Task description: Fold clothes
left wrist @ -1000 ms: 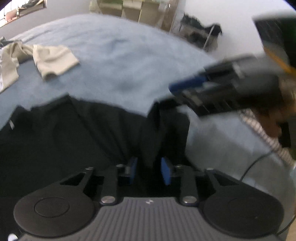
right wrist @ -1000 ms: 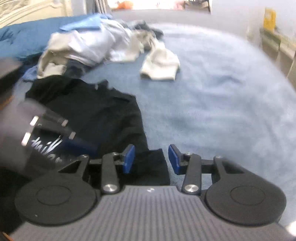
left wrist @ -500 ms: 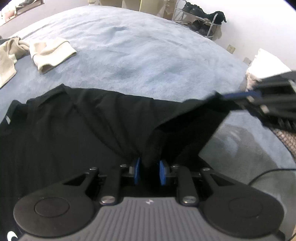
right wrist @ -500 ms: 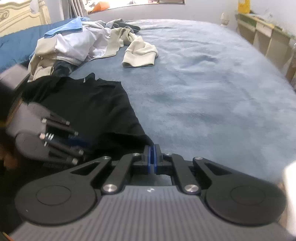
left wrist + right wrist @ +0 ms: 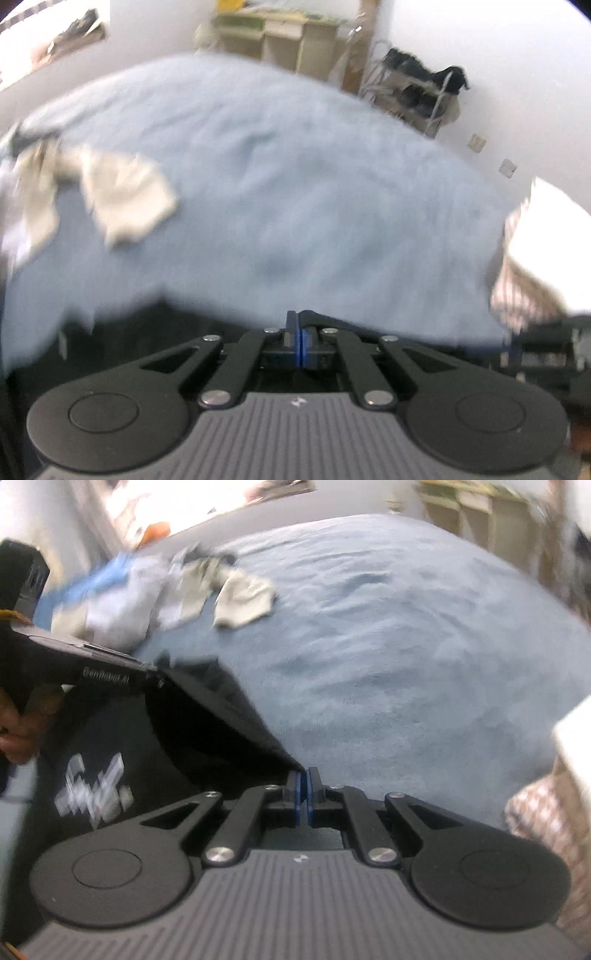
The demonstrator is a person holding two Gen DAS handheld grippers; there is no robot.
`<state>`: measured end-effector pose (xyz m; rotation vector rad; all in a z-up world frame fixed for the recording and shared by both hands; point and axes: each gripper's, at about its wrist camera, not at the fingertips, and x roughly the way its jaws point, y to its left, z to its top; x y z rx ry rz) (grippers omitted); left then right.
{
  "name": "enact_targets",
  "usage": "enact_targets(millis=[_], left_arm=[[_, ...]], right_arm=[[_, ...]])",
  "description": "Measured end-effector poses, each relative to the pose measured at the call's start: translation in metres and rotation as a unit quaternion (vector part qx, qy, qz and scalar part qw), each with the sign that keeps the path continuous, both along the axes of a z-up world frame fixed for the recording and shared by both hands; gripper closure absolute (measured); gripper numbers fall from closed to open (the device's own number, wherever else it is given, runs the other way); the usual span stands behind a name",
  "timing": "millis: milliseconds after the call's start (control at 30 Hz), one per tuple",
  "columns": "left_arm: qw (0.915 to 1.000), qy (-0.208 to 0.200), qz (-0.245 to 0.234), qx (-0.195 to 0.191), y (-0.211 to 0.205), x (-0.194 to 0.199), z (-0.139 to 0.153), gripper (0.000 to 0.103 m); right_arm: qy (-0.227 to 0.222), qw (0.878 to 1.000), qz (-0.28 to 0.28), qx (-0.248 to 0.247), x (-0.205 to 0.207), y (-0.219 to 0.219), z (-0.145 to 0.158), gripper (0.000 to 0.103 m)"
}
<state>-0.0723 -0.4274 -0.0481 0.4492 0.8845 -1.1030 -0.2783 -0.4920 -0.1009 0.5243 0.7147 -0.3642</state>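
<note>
A black shirt point(image 5: 207, 720) with a white print point(image 5: 92, 794) lies on the blue bed. In the right wrist view my right gripper point(image 5: 303, 794) is shut on the shirt's edge. That edge runs taut up and left to my left gripper point(image 5: 153, 672), held by a hand point(image 5: 18, 731). In the blurred left wrist view my left gripper point(image 5: 299, 332) is closing, its pads pressed together on a thin bit of the black shirt point(image 5: 147, 325), which spreads low and left. The right gripper point(image 5: 546, 350) shows at the right edge.
A beige garment point(image 5: 243, 598) and a pile of loose clothes point(image 5: 122, 598) lie at the bed's far left. The blue blanket point(image 5: 388, 646) stretches ahead. A white and checked stack point(image 5: 539, 251) sits at the right. A shoe rack point(image 5: 417, 92) and a desk point(image 5: 277, 33) stand against the wall.
Both grippers went from open around the shirt's edge to shut on it. The left one rose, so more bed and wall show, and the edge now stretches taut between them.
</note>
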Motion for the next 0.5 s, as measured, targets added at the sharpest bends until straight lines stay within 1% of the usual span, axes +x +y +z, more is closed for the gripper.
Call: enact_targets(millis=[67, 100, 133, 167, 200, 233, 267, 300, 333, 367, 433, 500], left_arm=[[0.9998, 0.004, -0.022, -0.001, -0.042, 0.019, 0.002, 0.101], [0.9994, 0.007, -0.034, -0.002, -0.063, 0.028, 0.000, 0.100], [0.9986, 0.010, -0.051, 0.005, -0.082, 0.035, -0.007, 0.100], [0.9973, 0.017, -0.068, 0.023, -0.104, 0.041, -0.016, 0.099], [0.9959, 0.020, -0.077, 0.041, -0.123, 0.046, -0.027, 0.094], [0.9943, 0.022, -0.086, 0.059, -0.140, 0.048, -0.037, 0.093], [0.9928, 0.022, -0.093, 0.072, -0.154, 0.049, -0.046, 0.085], [0.9923, 0.020, -0.094, 0.078, -0.163, 0.049, -0.053, 0.073], [0.9921, 0.017, -0.094, 0.081, -0.170, 0.049, -0.058, 0.069], [0.9927, 0.015, -0.092, 0.077, -0.173, 0.049, -0.061, 0.068], [0.9941, 0.020, -0.084, 0.067, -0.175, 0.050, -0.065, 0.065], [0.9953, 0.047, -0.064, 0.056, -0.172, 0.058, -0.069, 0.051]], right_arm=[[-0.027, 0.998, -0.036, 0.051, 0.000, -0.020, -0.003, 0.101], [-0.040, 0.994, -0.057, 0.080, 0.000, -0.032, -0.007, 0.101], [-0.050, 0.990, -0.076, 0.104, -0.001, -0.042, -0.012, 0.101], [-0.058, 0.985, -0.093, 0.132, -0.002, -0.051, -0.018, 0.101], [-0.063, 0.980, -0.112, 0.152, -0.004, -0.058, -0.026, 0.101], [-0.067, 0.974, -0.131, 0.171, -0.006, -0.065, -0.034, 0.101], [-0.070, 0.968, -0.148, 0.190, -0.009, -0.070, -0.042, 0.101], [-0.073, 0.962, -0.163, 0.208, -0.012, -0.075, -0.051, 0.101], [-0.076, 0.954, -0.179, 0.226, -0.015, -0.079, -0.059, 0.101], [-0.079, 0.947, -0.194, 0.245, -0.018, -0.084, -0.068, 0.100], [-0.082, 0.938, -0.216, 0.260, -0.022, -0.088, -0.078, 0.098], [-0.083, 0.936, -0.228, 0.256, -0.026, -0.090, -0.082, 0.097]])
